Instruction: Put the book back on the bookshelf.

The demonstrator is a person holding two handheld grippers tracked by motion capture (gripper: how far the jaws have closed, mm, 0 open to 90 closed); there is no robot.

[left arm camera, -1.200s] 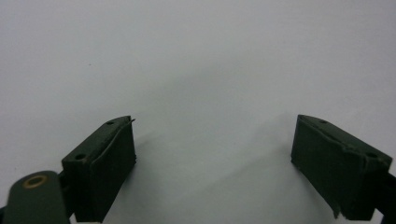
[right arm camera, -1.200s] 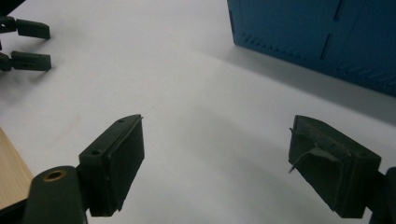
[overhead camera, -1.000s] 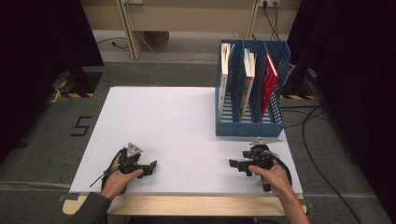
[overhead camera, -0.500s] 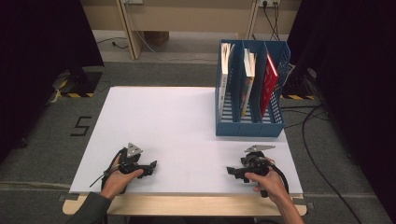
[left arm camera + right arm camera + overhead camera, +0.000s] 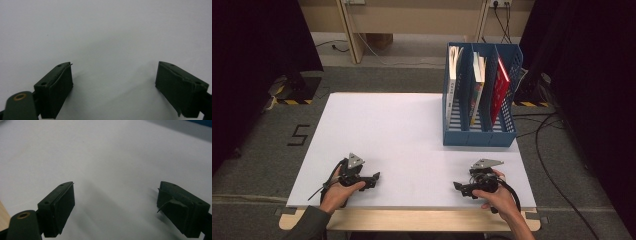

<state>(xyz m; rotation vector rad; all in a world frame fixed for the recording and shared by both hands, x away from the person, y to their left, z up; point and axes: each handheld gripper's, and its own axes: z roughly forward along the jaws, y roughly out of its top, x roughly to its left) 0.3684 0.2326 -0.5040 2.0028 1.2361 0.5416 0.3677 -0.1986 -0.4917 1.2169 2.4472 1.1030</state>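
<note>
Grey carpet covers the floor around a white table [image 5: 402,130], and dark curtains hang at both sides of the room. On the floor at the left of the table I see a black mark like the figure 5 [image 5: 300,135].

Near the front edge of the table a person holds two tools. The left gripper [image 5: 373,179] lies low on the white surface at the front left, with the left hand [image 5: 343,189] closed around its body, and it points toward the middle of the table. In the left gripper view its two black jaws stand wide apart, and between them is only bare white table. Nothing is held.

The right gripper [image 5: 458,187] is at the front right, in the right hand [image 5: 492,195], and it points to the left, toward the other gripper. A black cable [image 5: 515,196] runs from it in a curve around the hand. In the right gripper view its jaws are also wide apart over the white surface, with nothing between them. The pad of one jaw looks a little torn.

The blue file rack [image 5: 480,135] stands at the far right part of the table, well apart from both grippers, nearer to the right one. It has three compartments. Each one holds a book standing upright: a white book [image 5: 454,75] in the left, a second pale book [image 5: 477,85] in the middle, a red book [image 5: 500,90] in the right.
</note>
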